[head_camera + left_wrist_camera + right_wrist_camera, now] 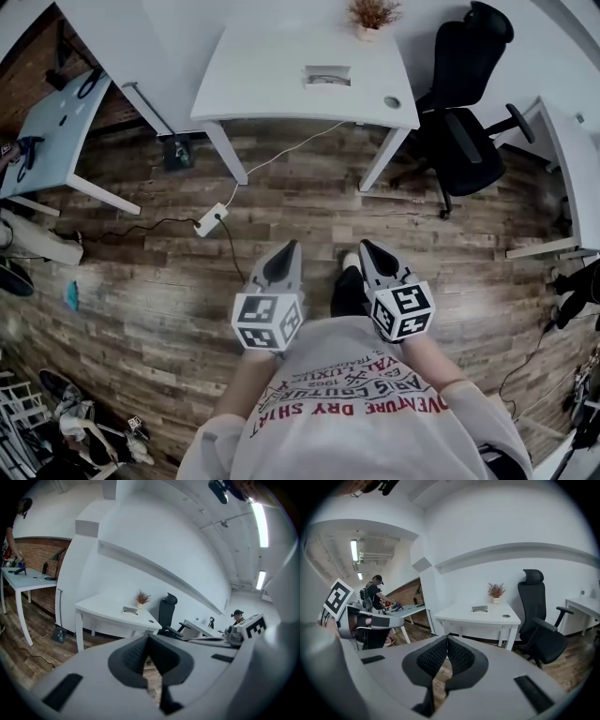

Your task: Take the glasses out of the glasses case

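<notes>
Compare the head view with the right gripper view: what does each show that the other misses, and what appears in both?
Only the head view shows the white power strip lying on the floor and the wearer's printed shirt. Only the right gripper view shows a standing person in a cap and the ceiling lights. Both show the white desk, its potted plant and the black office chair.

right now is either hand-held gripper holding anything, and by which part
Nothing is held: the left hand-held gripper and the right hand-held gripper are both shut, jaws together and empty.
</notes>
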